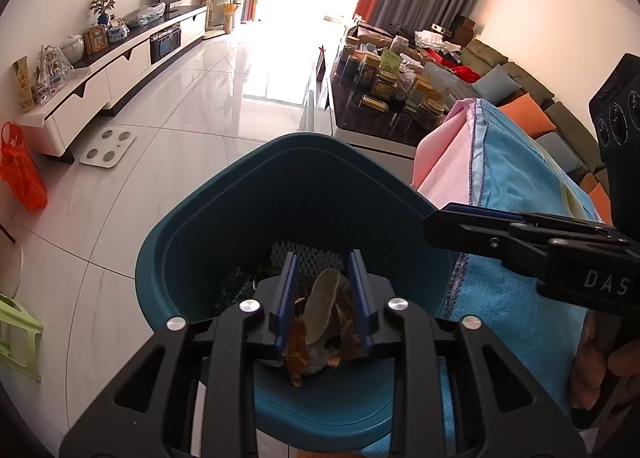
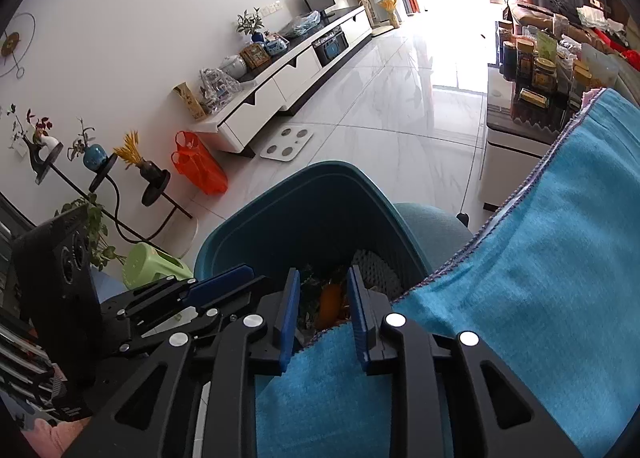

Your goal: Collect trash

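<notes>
The left gripper [image 1: 324, 298] hangs over the teal bin [image 1: 248, 193], its jaws loosely around a crumpled scrap of peel and wrapper [image 1: 320, 322], apparently letting go. Such trash is light, soft and crushable; take it by the thick middle. The right gripper [image 2: 324, 312], jaws parted and empty, hovers beside the bin above the blue cloth [image 2: 540, 238]. Only the right view shows the orange piece [image 2: 330, 304] already inside.

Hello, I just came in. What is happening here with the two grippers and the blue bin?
A person is collecting trash with a gripper in each hand. The left gripper hangs over the teal bin with a piece of brownish trash between its fingers. The right gripper sits beside it above the blue towel, nothing between its fingers. The bin already holds some scraps.
</notes>
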`<state>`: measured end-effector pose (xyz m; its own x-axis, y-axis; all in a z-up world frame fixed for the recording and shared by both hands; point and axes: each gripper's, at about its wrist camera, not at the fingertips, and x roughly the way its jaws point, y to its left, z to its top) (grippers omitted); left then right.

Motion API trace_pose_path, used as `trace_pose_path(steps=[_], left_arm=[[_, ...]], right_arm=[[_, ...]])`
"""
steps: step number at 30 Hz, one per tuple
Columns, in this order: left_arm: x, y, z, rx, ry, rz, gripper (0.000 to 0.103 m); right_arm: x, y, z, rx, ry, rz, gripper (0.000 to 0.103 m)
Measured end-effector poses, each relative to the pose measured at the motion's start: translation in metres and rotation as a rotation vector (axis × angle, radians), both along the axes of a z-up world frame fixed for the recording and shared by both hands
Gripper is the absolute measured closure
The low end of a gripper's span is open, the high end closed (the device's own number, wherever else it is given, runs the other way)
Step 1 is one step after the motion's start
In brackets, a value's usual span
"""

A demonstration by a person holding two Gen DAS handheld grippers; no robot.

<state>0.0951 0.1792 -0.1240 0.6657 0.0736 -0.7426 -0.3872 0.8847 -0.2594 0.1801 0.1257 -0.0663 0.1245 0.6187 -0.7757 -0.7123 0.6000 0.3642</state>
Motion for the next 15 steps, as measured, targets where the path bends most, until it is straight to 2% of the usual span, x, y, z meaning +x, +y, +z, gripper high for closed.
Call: trace_pose_path(steps=[2,6,8,11,13,15], left_arm=[[-0.001,0.0,0.001,0.005,-0.008,0.002,0.063],[-0.011,-0.005,0.009,0.042,-0.041,0.01,0.049],[-0.017,-0.006,0.014,0.06,-0.062,0.013,0.037],[-0.03,-0.012,0.024,0.095,-0.104,0.016,0.02],[-0.04,-0.016,0.03,0.117,-0.125,0.015,0.014],[-0.047,-0.022,0.036,0.133,-0.148,0.008,0.007]], right_arm=[[0.0,-0.006,0.002,0.021,0.004,-0.007,0.072],[-0.003,-0.018,0.008,0.06,-0.01,-0.014,0.062],[-0.006,-0.027,0.013,0.076,-0.031,-0.025,0.059],[-0.012,-0.04,0.02,0.097,-0.069,-0.038,0.046],[-0.016,-0.048,0.023,0.102,-0.089,-0.043,0.043],[-0.018,-0.057,0.026,0.108,-0.111,-0.052,0.035]])
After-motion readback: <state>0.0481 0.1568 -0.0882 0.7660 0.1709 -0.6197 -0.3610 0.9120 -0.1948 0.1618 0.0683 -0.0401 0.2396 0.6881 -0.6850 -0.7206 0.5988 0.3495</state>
